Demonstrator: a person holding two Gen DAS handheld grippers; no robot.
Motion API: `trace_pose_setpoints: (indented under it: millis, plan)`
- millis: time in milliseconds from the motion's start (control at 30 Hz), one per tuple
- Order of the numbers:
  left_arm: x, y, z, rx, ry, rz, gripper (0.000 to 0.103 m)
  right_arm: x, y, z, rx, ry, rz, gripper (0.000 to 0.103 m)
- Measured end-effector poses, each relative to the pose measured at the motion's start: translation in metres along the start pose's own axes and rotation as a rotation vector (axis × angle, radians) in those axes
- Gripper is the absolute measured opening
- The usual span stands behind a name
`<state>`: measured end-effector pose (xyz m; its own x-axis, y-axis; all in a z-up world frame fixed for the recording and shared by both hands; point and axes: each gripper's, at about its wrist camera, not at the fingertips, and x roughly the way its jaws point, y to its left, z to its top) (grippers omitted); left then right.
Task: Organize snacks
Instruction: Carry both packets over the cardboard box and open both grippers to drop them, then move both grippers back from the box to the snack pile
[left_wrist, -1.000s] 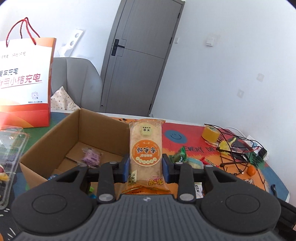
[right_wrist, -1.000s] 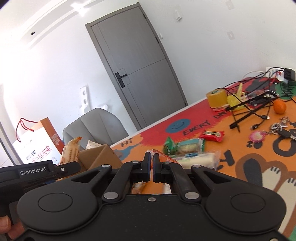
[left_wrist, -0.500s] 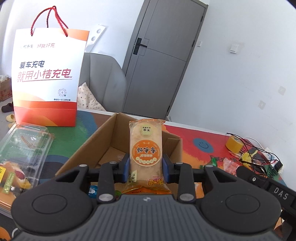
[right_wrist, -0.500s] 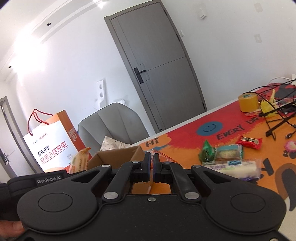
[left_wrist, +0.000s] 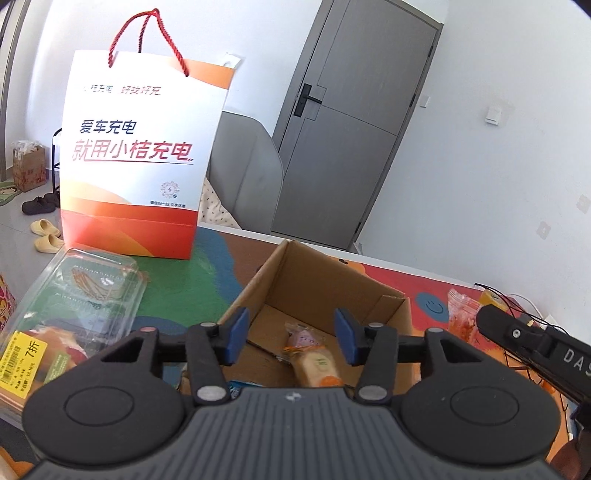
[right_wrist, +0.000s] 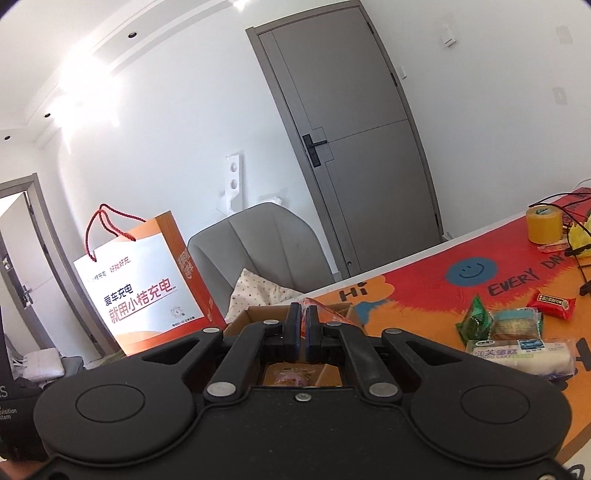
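Note:
My left gripper (left_wrist: 291, 336) is open and empty, above the open cardboard box (left_wrist: 332, 280). The orange rice-cake packet (left_wrist: 317, 365) lies inside the box beside a small pink-wrapped snack (left_wrist: 303, 336). My right gripper (right_wrist: 302, 330) is shut on the edge of an orange snack wrapper (right_wrist: 325, 312), held over the box (right_wrist: 258, 314) at its right side. That wrapper and the right gripper's body show at the right of the left wrist view (left_wrist: 463, 314). Loose snacks lie on the mat: a green packet (right_wrist: 476, 321), a red bar (right_wrist: 556, 302), a long white cake packet (right_wrist: 517, 354).
An orange and white paper bag (left_wrist: 136, 166) stands behind the box at left. A clear plastic clamshell of food (left_wrist: 66, 314) lies at the left. A grey chair (right_wrist: 258, 251) stands behind the table. A yellow tape roll (right_wrist: 543, 225) and black cables lie at far right.
My left gripper opened and let go of the orange rice-cake packet, which now lies in the box. My right gripper moved left with its wrapper, over the box.

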<state>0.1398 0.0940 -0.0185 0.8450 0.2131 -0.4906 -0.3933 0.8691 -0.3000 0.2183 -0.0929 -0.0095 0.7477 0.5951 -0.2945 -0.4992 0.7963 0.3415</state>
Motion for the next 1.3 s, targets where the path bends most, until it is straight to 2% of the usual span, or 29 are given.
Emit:
trace_pose_setpoints:
  millis: [267,367,433,567,633,733,1100,1300]
  plan:
    - [-0.004,0.01,-0.003,-0.003,0.018,0.005,0.058,0.011,0.024,-0.003,-0.003,0.013,0.04,0.004]
    - [-0.005,0.015,-0.003,-0.017,0.023,0.017,0.06,0.015,0.027,-0.005,0.017,0.036,0.052,0.01]
    - [-0.006,0.016,-0.004,-0.021,0.025,0.023,0.067,0.014,0.024,-0.008,0.026,0.04,0.035,0.027]
    - [-0.008,0.01,-0.008,-0.004,0.014,0.029,0.075,0.007,0.013,-0.01,0.051,0.043,-0.008,0.039]
    - [-0.007,0.005,-0.009,0.003,0.019,0.018,0.078,0.002,0.007,-0.011,0.066,0.037,-0.034,0.054]
    - [-0.007,-0.003,-0.013,0.015,0.021,0.011,0.084,-0.006,-0.002,-0.014,0.068,0.026,-0.086,0.067]
    - [-0.009,-0.037,-0.025,0.07,0.029,-0.006,0.091,-0.029,-0.037,-0.02,0.108,0.02,-0.186,0.094]
    - [-0.01,-0.057,-0.033,0.102,0.036,-0.037,0.092,-0.045,-0.056,-0.023,0.123,0.018,-0.22,0.1]
